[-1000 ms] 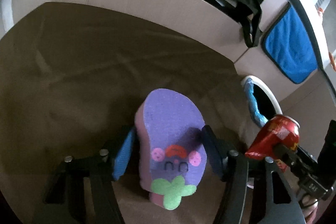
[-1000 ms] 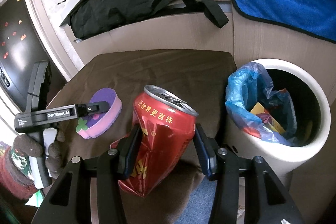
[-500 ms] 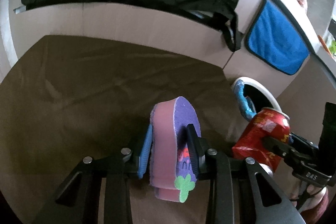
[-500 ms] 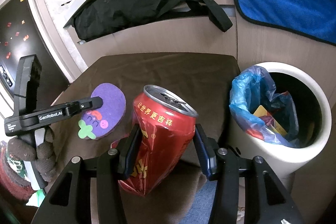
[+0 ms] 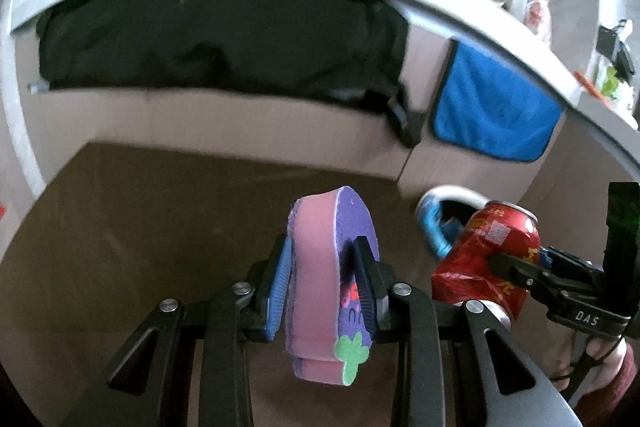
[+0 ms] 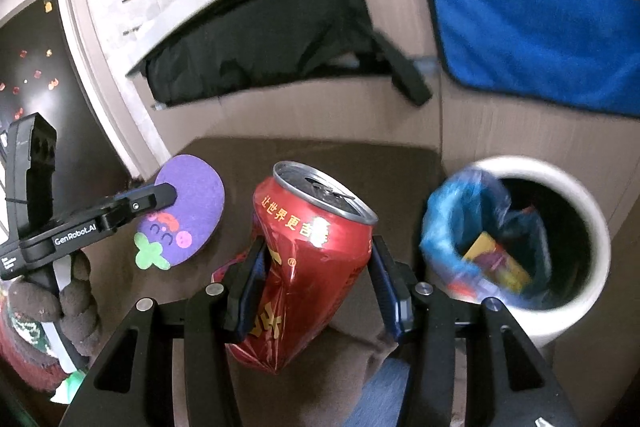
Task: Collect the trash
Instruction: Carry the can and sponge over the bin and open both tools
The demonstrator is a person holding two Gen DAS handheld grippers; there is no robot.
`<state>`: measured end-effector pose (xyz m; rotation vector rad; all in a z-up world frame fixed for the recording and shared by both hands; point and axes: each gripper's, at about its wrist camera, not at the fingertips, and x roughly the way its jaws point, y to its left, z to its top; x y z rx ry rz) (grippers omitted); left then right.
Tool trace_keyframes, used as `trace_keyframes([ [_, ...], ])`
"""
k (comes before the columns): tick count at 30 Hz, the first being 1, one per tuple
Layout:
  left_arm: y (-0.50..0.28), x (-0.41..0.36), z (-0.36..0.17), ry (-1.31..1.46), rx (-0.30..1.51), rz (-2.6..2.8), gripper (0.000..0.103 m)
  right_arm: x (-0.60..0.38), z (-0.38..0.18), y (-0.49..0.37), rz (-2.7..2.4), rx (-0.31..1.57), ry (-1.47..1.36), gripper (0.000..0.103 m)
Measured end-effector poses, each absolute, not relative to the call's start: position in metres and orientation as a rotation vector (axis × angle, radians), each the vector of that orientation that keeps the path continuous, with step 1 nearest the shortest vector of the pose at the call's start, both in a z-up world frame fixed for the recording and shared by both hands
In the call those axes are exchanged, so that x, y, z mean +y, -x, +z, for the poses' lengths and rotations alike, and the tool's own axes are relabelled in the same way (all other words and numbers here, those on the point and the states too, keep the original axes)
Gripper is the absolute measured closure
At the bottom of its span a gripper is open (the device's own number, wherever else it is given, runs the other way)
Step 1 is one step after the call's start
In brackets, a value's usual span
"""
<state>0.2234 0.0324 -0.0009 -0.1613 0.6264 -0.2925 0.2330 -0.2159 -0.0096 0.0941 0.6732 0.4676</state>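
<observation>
A blue-lined white bin [image 6: 576, 311] is standing lower right, unobstructed. Left gripper [image 5: 324, 283] fingers are pinching a soft purple-pink sponge [image 5: 320, 279] at centre; right gripper [image 6: 316, 287] fingers are squeezing a dented red can [image 6: 308, 259].

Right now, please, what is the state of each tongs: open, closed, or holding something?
Left tongs: closed on the purple sponge, lifted clear of the brown surface.
Right tongs: closed on the crushed red can.
</observation>
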Motion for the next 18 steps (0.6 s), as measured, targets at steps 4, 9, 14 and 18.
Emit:
trace_keyframes([
  [4,-0.233,0.003,0.028,0.160,0.559,-0.356,0.071,-0.236,0.021,-0.229,0.408,0.585,-0.054,0.057],
  [9,-0.259,-0.058,0.043,0.146,0.539,-0.475,0.071,-0.288,0.048,-0.231,0.293,0.518,-0.061,0.057],
  [14,-0.294,-0.117,0.033,0.120,0.594,-0.556,0.071,-0.348,0.051,-0.241,0.162,0.490,-0.070,0.057],
  [18,-0.319,-0.151,0.012,0.107,0.656,-0.595,0.071,-0.378,0.030,-0.260,0.124,0.534,-0.100,0.057],
])
